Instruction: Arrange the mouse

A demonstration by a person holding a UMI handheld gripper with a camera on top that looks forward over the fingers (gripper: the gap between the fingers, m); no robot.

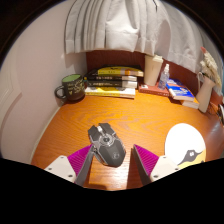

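A dark grey computer mouse (105, 143) lies on the wooden desk (120, 115), just ahead of the fingers and reaching slightly between their tips. Its cable runs back along the left finger. My gripper (113, 158) is open, with the magenta pads (80, 157) standing wide on either side and a gap between each pad and the mouse. The mouse rests on the desk on its own.
A white round object (185, 143) lies on the desk right of the right finger. At the back stand a green mug (71, 87), a stack of books (112, 80), a pale cup (152, 69) and more books and items (185, 92). Curtains hang behind.
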